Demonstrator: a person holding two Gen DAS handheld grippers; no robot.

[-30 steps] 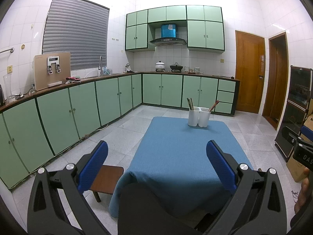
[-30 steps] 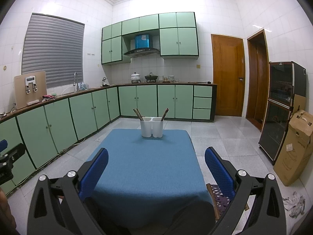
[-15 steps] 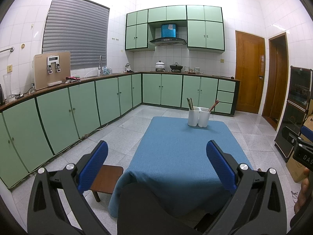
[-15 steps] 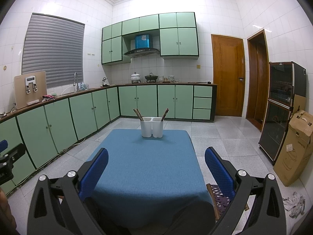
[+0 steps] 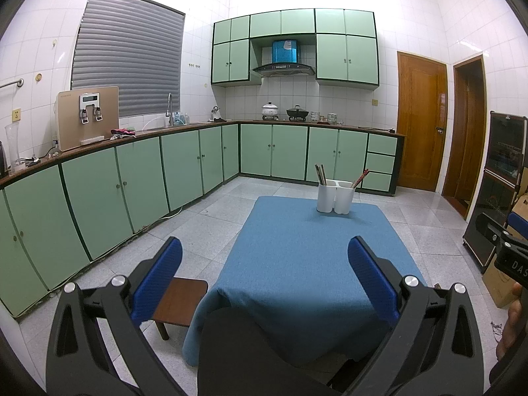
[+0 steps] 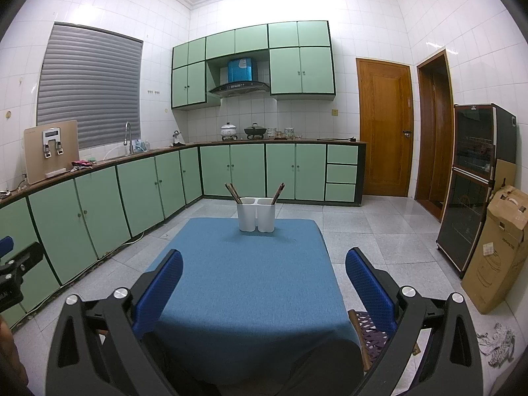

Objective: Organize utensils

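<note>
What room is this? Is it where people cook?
Yes, it looks like a home kitchen. There are green cabinets, a sink tap, and pots on a stove under a range hood.

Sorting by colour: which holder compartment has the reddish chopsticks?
The right compartment: its reddish chopsticks lean right; the left compartment holds brown chopsticks.
</note>
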